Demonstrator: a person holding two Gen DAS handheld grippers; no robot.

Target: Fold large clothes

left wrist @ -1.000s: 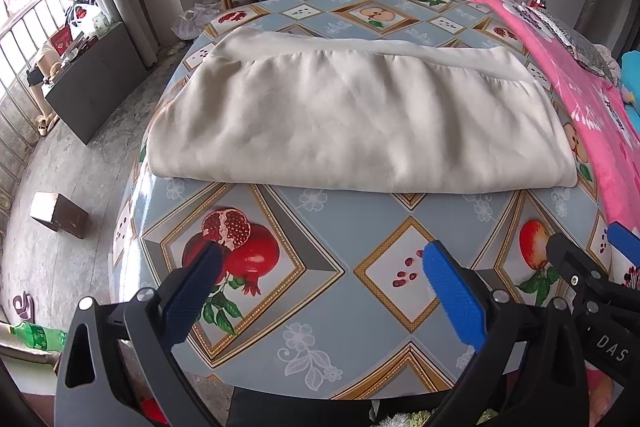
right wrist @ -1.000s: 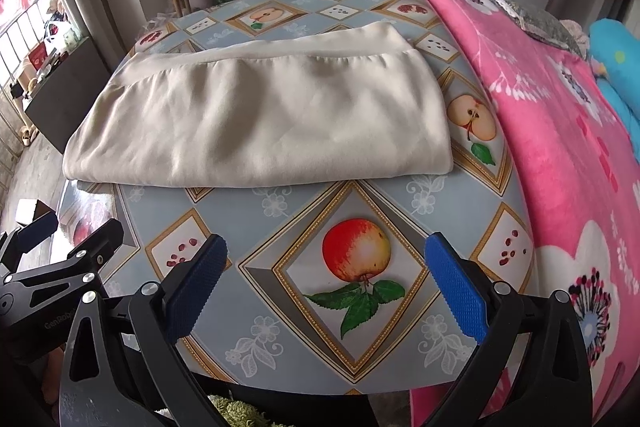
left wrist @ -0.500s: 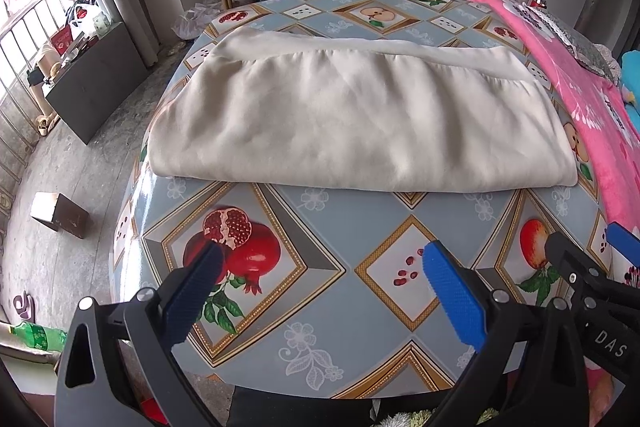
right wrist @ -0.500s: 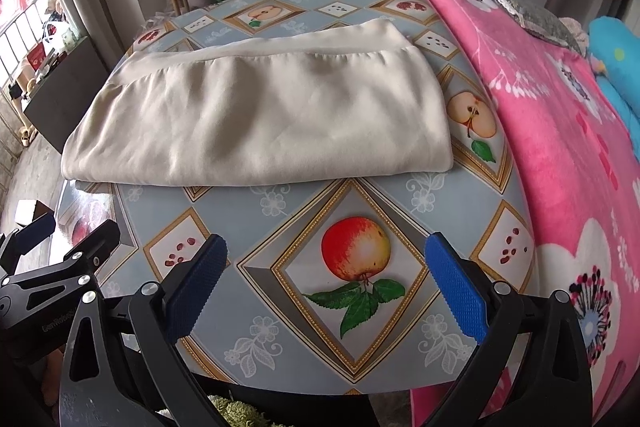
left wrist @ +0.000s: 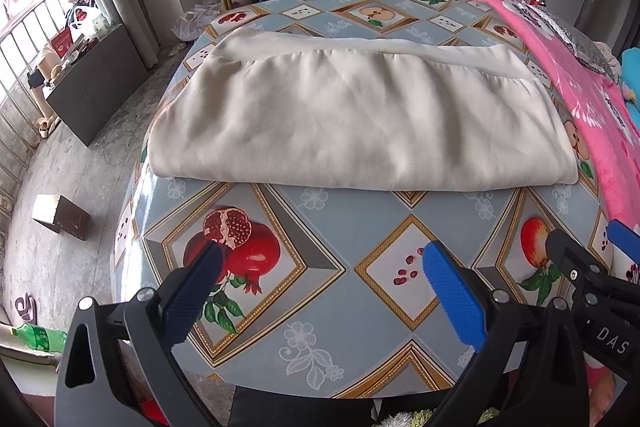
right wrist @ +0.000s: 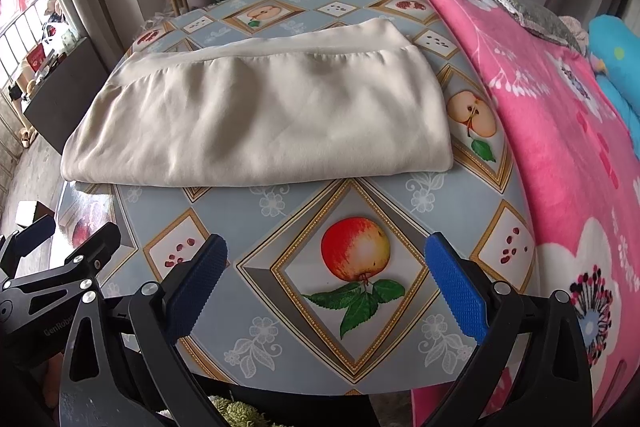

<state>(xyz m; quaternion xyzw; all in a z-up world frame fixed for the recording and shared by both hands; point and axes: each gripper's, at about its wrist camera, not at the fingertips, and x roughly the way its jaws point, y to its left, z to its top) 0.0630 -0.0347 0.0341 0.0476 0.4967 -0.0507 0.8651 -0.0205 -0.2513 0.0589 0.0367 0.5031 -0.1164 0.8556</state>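
Both wrist views at the near edge of the tabletop (left wrist: 328,311). The cream garment (left wrist: 360,119), already folded into a broad flat rectangle, lay on the fruit-patterned cloth with its long axis running left to right, across the line of both grippers. Its banded hem lay along the far side and its rounded folded edge faced the grippers.

The left gripper (left wrist: 320,287) was held with its jaws spread wide and nothing between them, a strip of bare tabletop separating it from the garment's near edge. The right gripper (right wrist: 326,283) was likewise spread and empty, and equally clear of the cloth. The two hung side by side, each showing at the margin of the other's view.

Directly ahead of the left gripper lay the left-centre of the near edge; in the right wrist view the garment (right wrist: 260,123) sat ahead and to the left, its right end near the pink blanket (right wrist: 560,115). Neither gripper was clearly nearer overall; each was closer to its own end. Judged from this layout, a further fold would bring one short end over the other, along the long axis.
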